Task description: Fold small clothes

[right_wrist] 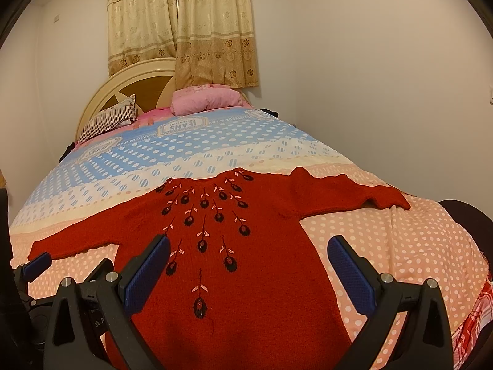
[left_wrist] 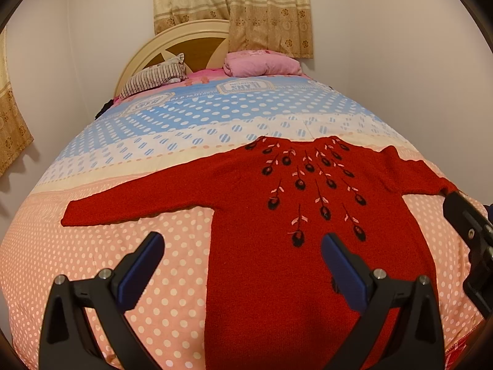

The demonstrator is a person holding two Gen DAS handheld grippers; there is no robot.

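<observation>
Red knit sweater [left_wrist: 308,246] spread flat on the polka-dot bedspread [left_wrist: 154,277], sleeves out, left gripper [left_wrist: 243,265] and right gripper [right_wrist: 249,265] hovering over its hem end, fingers wide apart, empty

A red knitted sweater with black embroidered flowers [right_wrist: 246,246] lies flat on the polka-dot bedspread [right_wrist: 400,246]; the right gripper [right_wrist: 248,265] hovers near, jaws wide apart.
</observation>
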